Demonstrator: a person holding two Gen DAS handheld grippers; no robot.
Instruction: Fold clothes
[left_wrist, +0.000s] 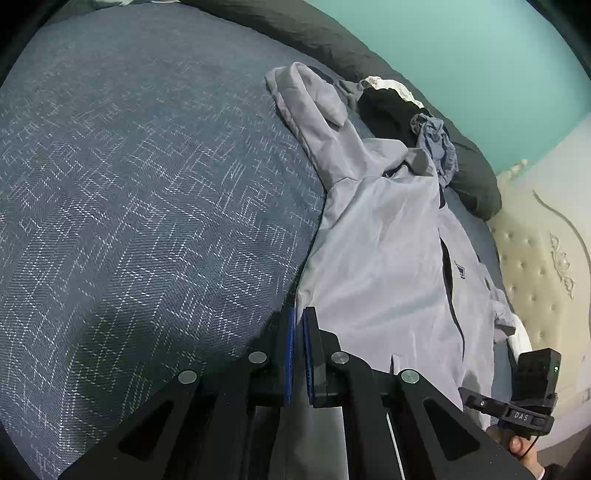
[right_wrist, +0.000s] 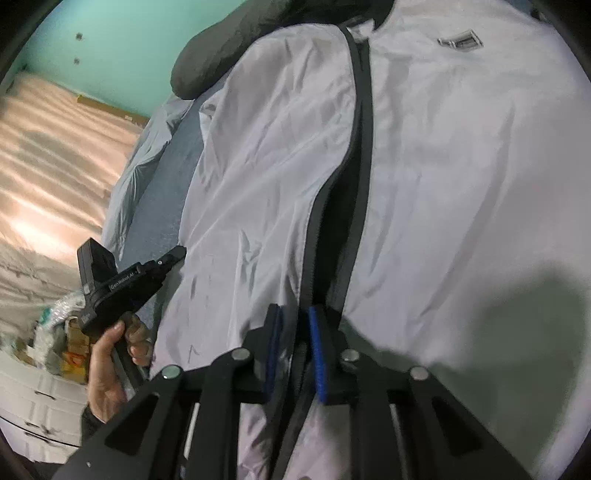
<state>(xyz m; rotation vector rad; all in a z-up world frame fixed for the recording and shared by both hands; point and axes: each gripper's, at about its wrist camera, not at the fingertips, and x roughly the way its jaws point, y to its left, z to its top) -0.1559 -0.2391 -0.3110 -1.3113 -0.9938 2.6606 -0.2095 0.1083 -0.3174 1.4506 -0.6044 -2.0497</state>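
Both grippers pinch the jacket (left_wrist: 384, 236) hem on the bed (left_wrist: 147, 184): left gripper (left_wrist: 298, 321) nearly closed on the corner, right gripper (right_wrist: 295, 325) on the zipper edge. Likely next: lift the hem evenly toward the collar.

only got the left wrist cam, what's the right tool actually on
Observer: The right tool has its blue pads on either side of the jacket's dark zip edge near the hem, closed on it.
Operator: anything off the bed on my left side
Observer: Yes, white drawers stand below the left hand, with a heap of packets on top.
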